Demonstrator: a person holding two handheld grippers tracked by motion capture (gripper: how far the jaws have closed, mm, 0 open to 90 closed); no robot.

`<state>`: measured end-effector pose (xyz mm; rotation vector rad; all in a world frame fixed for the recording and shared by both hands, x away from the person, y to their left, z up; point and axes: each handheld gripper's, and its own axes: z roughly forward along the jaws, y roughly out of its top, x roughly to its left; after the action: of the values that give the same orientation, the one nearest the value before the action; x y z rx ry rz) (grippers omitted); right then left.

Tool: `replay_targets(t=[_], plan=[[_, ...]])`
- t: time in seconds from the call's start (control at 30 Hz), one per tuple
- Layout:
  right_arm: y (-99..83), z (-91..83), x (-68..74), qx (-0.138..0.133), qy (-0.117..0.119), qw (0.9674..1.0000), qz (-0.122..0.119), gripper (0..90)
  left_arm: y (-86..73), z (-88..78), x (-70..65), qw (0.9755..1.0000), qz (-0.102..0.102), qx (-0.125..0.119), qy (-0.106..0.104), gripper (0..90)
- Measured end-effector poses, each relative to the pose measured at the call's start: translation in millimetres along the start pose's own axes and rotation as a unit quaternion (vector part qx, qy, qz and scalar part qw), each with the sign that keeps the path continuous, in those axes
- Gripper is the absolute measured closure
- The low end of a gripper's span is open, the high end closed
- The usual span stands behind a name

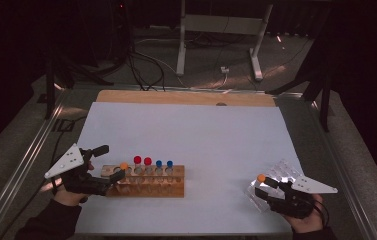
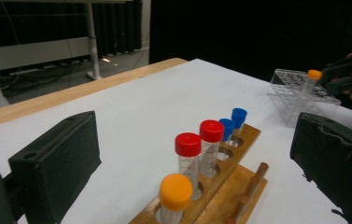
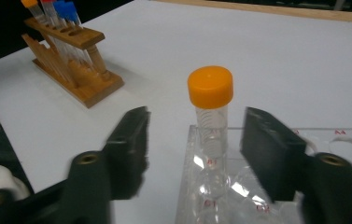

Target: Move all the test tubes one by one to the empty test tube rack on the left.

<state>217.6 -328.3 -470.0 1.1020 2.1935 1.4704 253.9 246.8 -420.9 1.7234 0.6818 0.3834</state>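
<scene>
Orange-capped tube (image 3: 209, 112) stands upright in a corner hole of the clear rack (image 3: 341, 144) at the right near side of the table, its cap well above the rack top; in the high view the same tube (image 1: 261, 179) shows at the near-left corner of the clear rack (image 1: 282, 172); the right gripper (image 3: 194, 140) has its two jaws on either side of the tube, partly open, with a gap between each pad and the tube wall, so nothing is gripped; the left jaw is blurred; the right gripper (image 1: 268, 189) sits in the person's hand at the rack's near edge; well apart to the left, a wooden rack (image 1: 146, 182) lies on the white sheet (image 1: 191, 130) and carries a row of upright tubes: another orange tube (image 2: 176, 196) at the near end, two red tubes (image 2: 200, 144) next, then two blue tubes (image 2: 233, 120); the left gripper (image 2: 187, 158) stands wide open around the near end of that row, its jaws well clear of the orange tube between them and holding nothing; in the high view the left gripper (image 1: 112, 164) reaches the wooden rack's left end; a wooden table edge (image 1: 186, 97) shows beyond the sheet.
</scene>
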Motion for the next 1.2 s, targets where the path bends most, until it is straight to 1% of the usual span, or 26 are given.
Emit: replay_targets(t=[0.07,0.1,0.13,0.17,0.27,0.3,0.37,0.5,0.53,0.63,0.7,0.83,0.87,0.93,0.97,1.0,1.07,1.1,1.13,1.2], plan=[[1.4,4.0,-0.9,0.008,-0.002,0.9999,-0.011,54.8,0.3,0.2,-0.1,1.0000,-0.001,0.000,-0.002,2.4],[2.2,5.8,-1.4,0.008,-0.003,0.9999,-0.013,55.1,0.4,0.2,-0.3,1.0000,-0.001,-0.001,-0.001,2.4],[2.9,7.7,-2.3,0.009,-0.006,0.9998,-0.017,59.2,0.5,0.1,-0.2,1.0000,-0.001,-0.001,-0.003,2.4],[3.7,9.6,-2.7,0.018,-0.010,0.9996,-0.020,63.8,0.6,0.2,-0.2,1.0000,-0.001,0.000,-0.003,2.4],[5.8,13.1,-2.9,0.028,-0.023,0.9988,-0.032,72.4,0.5,-0.1,0.4,1.0000,-0.003,-0.001,-0.003,2.4],[6.6,13.0,-2.8,0.027,-0.027,0.9986,-0.037,73.1,0.5,-0.5,0.6,1.0000,-0.003,-0.001,-0.002,2.4],[8.1,12.0,-3.0,0.030,-0.028,0.9983,-0.041,73.6,0.6,-0.7,0.9,1.0000,-0.005,-0.001,-0.003,2.4],[11.9,9.0,-0.7,0.025,-0.033,0.9977,-0.054,74.2,0.7,-0.3,1.2,1.0000,-0.005,0.002,-0.006,2.4],[13.5,7.8,-0.4,0.023,-0.032,0.9977,-0.054,74.2,0.7,-0.1,0.9,1.0000,-0.003,0.005,-0.006,2.4],[20.2,4.0,0.4,0.019,-0.031,0.9977,-0.058,74.4,1.9,0.0,0.2,0.9999,-0.008,0.004,-0.007,2.1],[26.2,0.7,0.3,0.013,-0.028,0.9980,-0.055,74.4,3.4,-0.2,-0.8,0.9999,-0.006,0.005,-0.008,2.1],[42.1,-6.5,2.6,0.006,-0.024,0.9976,-0.065,74.5,8.0,-0.6,-4.1,0.9999,0.001,0.005,-0.010,2.2],[46.8,-8.1,3.4,0.005,-0.023,0.9973,-0.070,74.5,9.5,-0.5,-4.8,0.9999,-0.001,0.004,-0.015,2.2],[56.7,-10.3,4.2,0.000,-0.020,0.9972,-0.071,74.5,12.9,0.6,-6.8,0.9998,0.000,0.005,-0.019,2.2],[61.9,-10.7,4.7,-0.002,-0.018,0.9973,-0.071,74.5,14.9,1.1,-7.6,0.9997,-0.001,0.004,-0.025,2.2],[67.2,-10.3,5.6,-0.003,-0.015,0.9974,-0.071,74.5,17.3,1.8,-8.9,0.9996,-0.002,0.005,-0.028,2.2],[77.5,-7.9,9.5,-0.006,-0.006,0.9970,-0.077,74.5,22.8,3.5,-12.3,0.9994,0.003,0.003,-0.034,2.2],[82.6,-5.9,11.7,-0.006,-0.001,0.9967,-0.081,74.5,26.1,5.0,-13.9,0.9993,0.001,0.002,-0.037,2.2],[87.4,-3.4,14.6,-0.006,0.005,0.9967,-0.081,74.5,29.4,6.7,-16.1,0.9993,0.002,0.000,-0.036,2.2],[95.8,2.9,20.8,-0.007,0.018,0.9960,-0.087,74.5,36.5,11.6,-20.4,0.9991,0.008,0.004,-0.042,2.3]])
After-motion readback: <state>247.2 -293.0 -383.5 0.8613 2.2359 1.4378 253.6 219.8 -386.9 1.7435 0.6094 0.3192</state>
